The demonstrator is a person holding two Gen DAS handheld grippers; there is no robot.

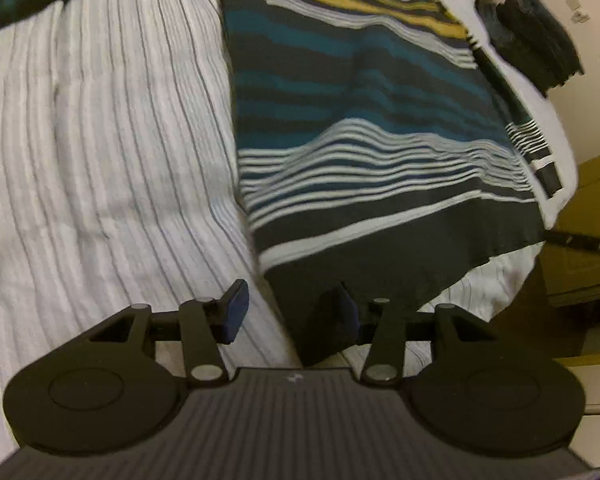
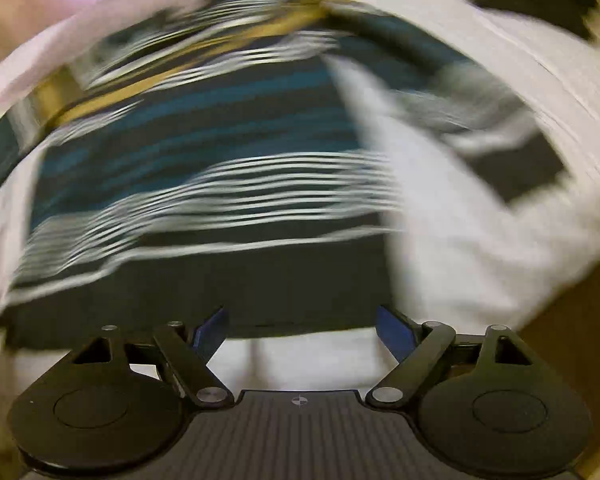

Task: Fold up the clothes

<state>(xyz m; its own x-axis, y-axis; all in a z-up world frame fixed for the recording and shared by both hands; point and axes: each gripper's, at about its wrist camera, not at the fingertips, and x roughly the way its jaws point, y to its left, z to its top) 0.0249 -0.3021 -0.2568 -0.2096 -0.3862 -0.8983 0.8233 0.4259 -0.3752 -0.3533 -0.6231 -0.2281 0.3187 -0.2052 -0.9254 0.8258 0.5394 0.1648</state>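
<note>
The left gripper [image 1: 290, 312] hangs released over the near hem of a striped sweater [image 1: 364, 128], its fingers apart and holding nothing. The right gripper [image 2: 300, 336] is spread wide too, empty. The sweater lies flat on a ribbed white bedspread [image 1: 100, 152]. Dark folded clothes [image 1: 536, 44] sit at two o'clock. No writing is readable.
</note>
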